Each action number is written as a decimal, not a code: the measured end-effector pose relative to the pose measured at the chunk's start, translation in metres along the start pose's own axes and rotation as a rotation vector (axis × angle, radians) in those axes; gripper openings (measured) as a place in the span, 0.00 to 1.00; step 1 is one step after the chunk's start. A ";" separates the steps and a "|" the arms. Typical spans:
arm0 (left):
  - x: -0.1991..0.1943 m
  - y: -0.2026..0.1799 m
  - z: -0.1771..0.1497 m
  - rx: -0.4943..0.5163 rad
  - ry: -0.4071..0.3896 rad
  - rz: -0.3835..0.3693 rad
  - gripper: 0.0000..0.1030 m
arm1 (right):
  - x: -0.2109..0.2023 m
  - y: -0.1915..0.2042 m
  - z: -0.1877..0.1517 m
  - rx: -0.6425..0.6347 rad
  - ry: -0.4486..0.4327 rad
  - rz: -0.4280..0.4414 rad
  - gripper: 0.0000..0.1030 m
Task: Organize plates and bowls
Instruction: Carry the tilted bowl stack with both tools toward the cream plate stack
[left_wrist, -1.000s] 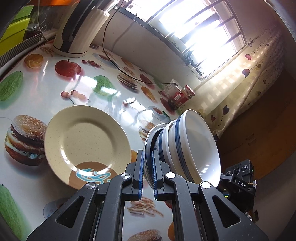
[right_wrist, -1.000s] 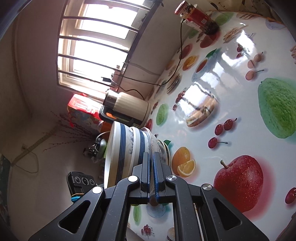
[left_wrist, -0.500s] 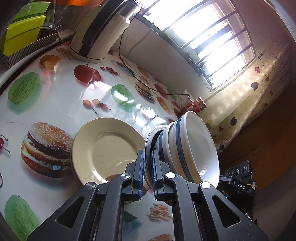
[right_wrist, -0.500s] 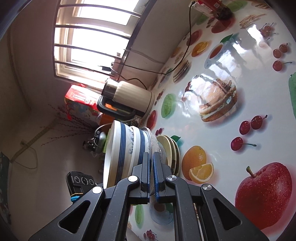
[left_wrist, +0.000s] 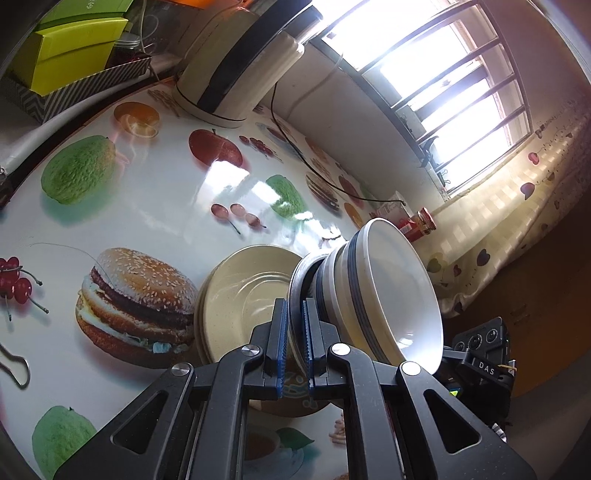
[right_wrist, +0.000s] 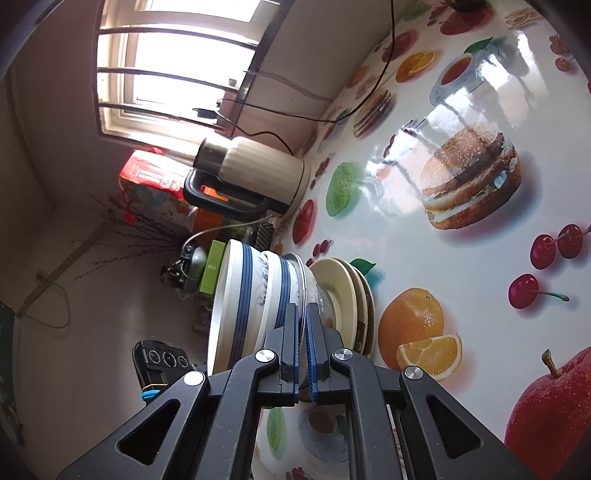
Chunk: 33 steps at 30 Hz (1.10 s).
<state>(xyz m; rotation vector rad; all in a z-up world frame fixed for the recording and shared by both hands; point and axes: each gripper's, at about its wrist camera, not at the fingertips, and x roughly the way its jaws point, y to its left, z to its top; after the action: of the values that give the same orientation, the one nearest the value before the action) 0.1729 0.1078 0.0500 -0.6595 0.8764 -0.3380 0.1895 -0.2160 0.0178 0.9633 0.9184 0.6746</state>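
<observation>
Both grippers, left (left_wrist: 293, 343) and right (right_wrist: 303, 354), clenched on opposite rims of the glass plate (left_wrist: 295, 295) carrying two bowls (left_wrist: 373, 291), frame centre, hovering over the beige plates (left_wrist: 236, 295), presumably to steady the stack for stacking.

Bright daylight pouring through the barred window (left_wrist: 439, 70), blown out to pure white, big glare patches on the glossy table (left_wrist: 155, 206), heavy fisheye bending, dark vignette corners, everything otherwise pretty sharp
</observation>
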 end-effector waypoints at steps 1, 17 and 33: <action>0.000 0.002 0.000 -0.002 -0.002 0.003 0.06 | 0.003 0.000 0.001 -0.001 0.005 -0.001 0.07; 0.000 0.021 0.004 -0.031 -0.004 0.047 0.06 | 0.033 -0.001 0.004 -0.007 0.054 -0.016 0.07; 0.002 0.019 0.003 -0.026 -0.011 0.060 0.06 | 0.032 -0.009 0.005 0.004 0.057 -0.017 0.07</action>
<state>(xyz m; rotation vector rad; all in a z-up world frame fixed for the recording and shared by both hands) 0.1763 0.1224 0.0377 -0.6570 0.8898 -0.2690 0.2094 -0.1950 0.0002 0.9427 0.9778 0.6887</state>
